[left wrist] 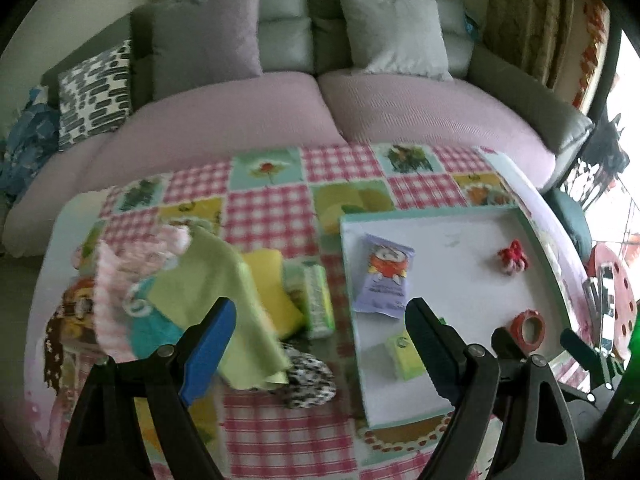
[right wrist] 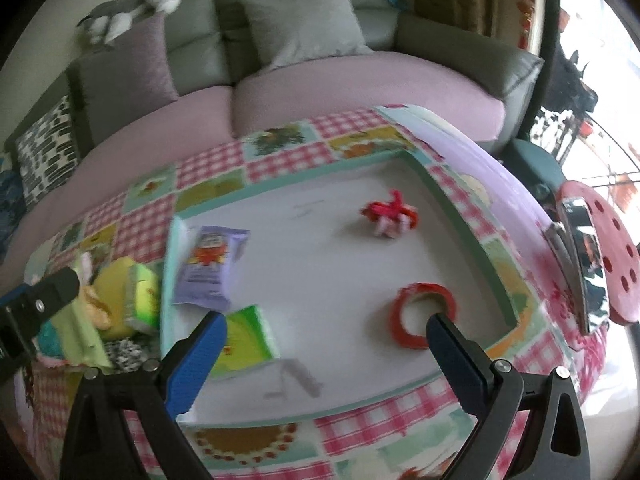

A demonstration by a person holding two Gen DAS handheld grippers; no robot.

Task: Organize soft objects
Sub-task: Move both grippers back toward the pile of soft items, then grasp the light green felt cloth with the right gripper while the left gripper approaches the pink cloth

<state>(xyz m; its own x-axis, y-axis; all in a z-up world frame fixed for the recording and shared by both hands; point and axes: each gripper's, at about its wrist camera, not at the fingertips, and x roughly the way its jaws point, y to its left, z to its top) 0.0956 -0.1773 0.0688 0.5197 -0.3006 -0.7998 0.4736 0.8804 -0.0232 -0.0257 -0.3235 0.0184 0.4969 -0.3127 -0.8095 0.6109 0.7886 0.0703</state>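
Note:
On the left of the checked tablecloth lies a pile of soft things: a green cloth [left wrist: 216, 292], a pink striped cloth [left wrist: 128, 280], a yellow sponge [left wrist: 272, 288] and a black-and-white patterned piece [left wrist: 308, 376]. My left gripper [left wrist: 320, 304] hangs open above the pile's right edge, holding nothing. The white tray [right wrist: 320, 260] to the right holds a purple snack pack [right wrist: 208, 272], a green packet [right wrist: 248, 336], a red tape roll [right wrist: 424, 312] and a red yarn bundle [right wrist: 390, 216]. My right gripper [right wrist: 326, 320] stands open above the tray's near part, between the green packet and the tape, with nothing in it.
A green tube-shaped pack [left wrist: 318, 300] lies between the pile and the tray. Behind the table runs a sofa [left wrist: 320, 112] with several cushions and a plush toy [right wrist: 136, 4] on its back. A red stool [right wrist: 616, 256] stands at the right, past the table's edge.

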